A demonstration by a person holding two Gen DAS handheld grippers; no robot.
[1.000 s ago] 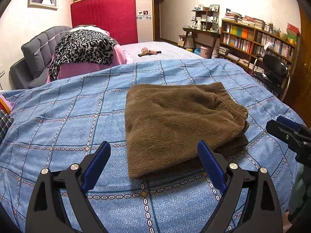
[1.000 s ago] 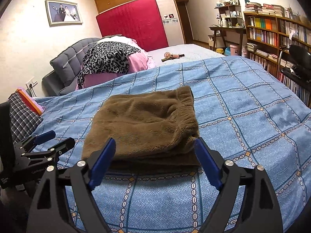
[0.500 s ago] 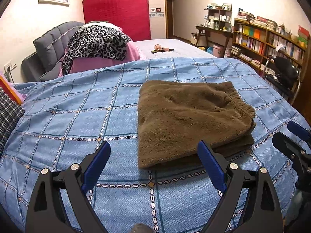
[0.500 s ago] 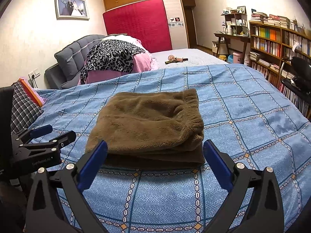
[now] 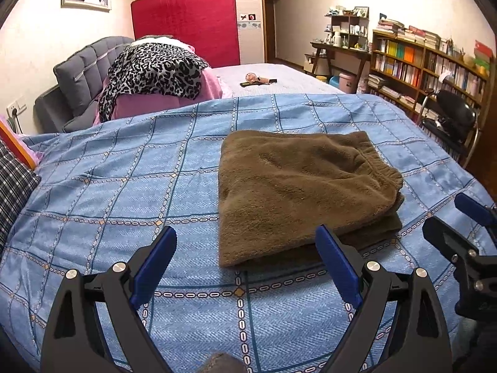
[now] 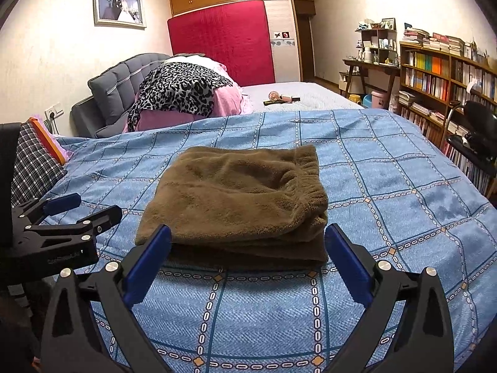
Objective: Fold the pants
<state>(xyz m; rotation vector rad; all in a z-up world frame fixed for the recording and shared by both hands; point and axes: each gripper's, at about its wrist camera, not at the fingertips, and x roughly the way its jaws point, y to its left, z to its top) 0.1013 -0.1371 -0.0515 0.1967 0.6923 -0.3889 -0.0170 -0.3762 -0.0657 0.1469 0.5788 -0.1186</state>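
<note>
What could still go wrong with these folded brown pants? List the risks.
1. The pants lie in loose stacked layers whose lower edges jut out at the front; a nudge could slide the stack apart.
2. Both the left hand-held gripper and the right hand-held gripper are open just short of the fold; a fingertip could snag the fleece.
3. The soft blue quilt may shift under the stack.

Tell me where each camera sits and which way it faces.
Left wrist: on the left gripper, facing across the bed at the folded pants; its open jaws show, the right gripper at the right edge.
Right wrist: on the right gripper, facing the pants; open jaws, left gripper at left.
Shared: pants, bed, bookshelf.
</note>
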